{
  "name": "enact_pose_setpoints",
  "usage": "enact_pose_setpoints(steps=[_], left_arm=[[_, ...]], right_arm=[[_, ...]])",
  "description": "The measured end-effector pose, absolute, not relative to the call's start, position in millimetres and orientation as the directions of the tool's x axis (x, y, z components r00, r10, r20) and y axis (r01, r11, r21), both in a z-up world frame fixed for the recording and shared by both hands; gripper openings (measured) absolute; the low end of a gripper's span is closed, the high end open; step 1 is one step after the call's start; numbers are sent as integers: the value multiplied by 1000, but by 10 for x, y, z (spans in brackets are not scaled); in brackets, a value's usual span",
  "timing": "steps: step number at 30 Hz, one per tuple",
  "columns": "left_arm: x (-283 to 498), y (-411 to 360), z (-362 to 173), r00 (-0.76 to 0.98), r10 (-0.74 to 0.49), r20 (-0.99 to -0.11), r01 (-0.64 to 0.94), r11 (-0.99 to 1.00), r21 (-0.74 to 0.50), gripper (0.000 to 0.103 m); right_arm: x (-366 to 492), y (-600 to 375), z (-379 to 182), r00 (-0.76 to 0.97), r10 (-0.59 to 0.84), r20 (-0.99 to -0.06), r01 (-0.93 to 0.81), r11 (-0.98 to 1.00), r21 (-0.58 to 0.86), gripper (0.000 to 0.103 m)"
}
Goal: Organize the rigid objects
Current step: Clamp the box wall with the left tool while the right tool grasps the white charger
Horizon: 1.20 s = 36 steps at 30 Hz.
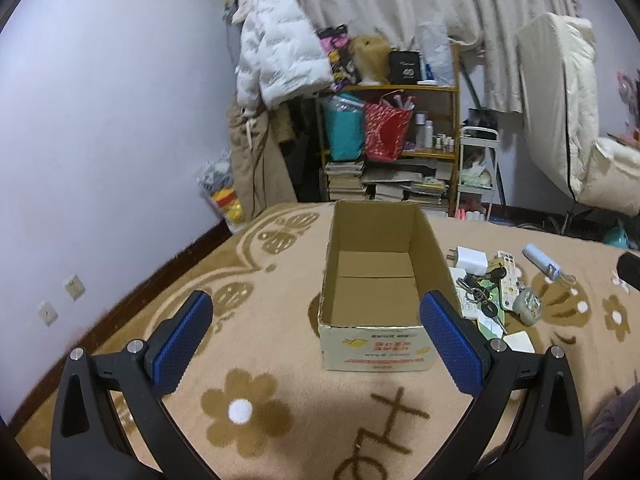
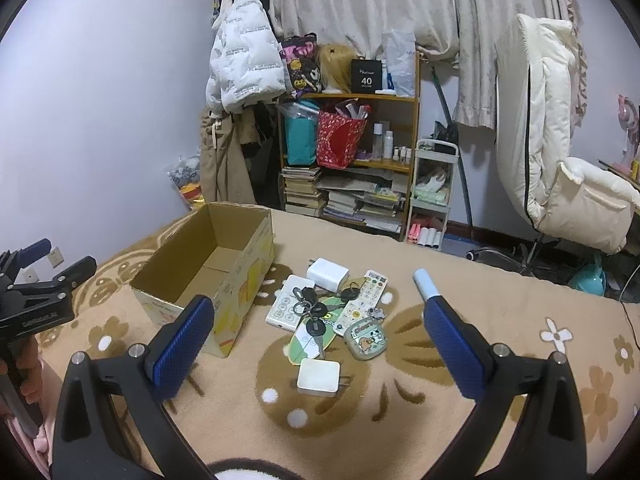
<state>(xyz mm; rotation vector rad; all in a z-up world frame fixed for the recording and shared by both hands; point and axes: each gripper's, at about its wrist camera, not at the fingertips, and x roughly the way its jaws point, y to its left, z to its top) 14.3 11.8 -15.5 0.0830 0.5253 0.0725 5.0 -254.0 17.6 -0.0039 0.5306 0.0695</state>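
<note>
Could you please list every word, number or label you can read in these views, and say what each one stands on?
"40": on the black box on top of the wooden shelf.
Smaller line under the "40": too small to read.
Red print on the cardboard box front: blurred, upside down, unreadable.
Lettering on the white puffer jacket: too blurred to read.
Buttons on the remote: too small.

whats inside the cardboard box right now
Nothing visible: the box shows only its bare cardboard floor and flap seam. The strip of floor just behind its near wall is hidden in both views.
</note>
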Motion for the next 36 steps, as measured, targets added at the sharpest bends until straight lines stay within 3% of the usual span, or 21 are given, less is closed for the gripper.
enact_pose_setpoints(steps=[16, 20, 29, 31, 36], left_arm=[[975, 283, -77, 804, 74, -590, -37, 997, 74, 102], [1219, 259, -88, 783, 79, -617, -20, 995, 102, 103], [1704, 241, -349, 701, 6, -713, 31, 999, 39, 102], [1762, 243, -418, 689, -5, -725, 37, 999, 28, 93], [1913, 279, -627, 645, -39, -763, 40, 999, -18, 83]], right_arm=[[769, -2458, 115, 806, 174, -566, -126, 984, 123, 103], [874, -2492, -40, 792, 156, -590, -102, 987, 123, 103], [1097, -2547, -310, 722, 132, -679, -74, 991, 114, 103], [1138, -2564, -359, 705, 129, -697, -66, 991, 116, 103], [1247, -2589, -538, 658, 111, -745, -34, 992, 118, 103]])
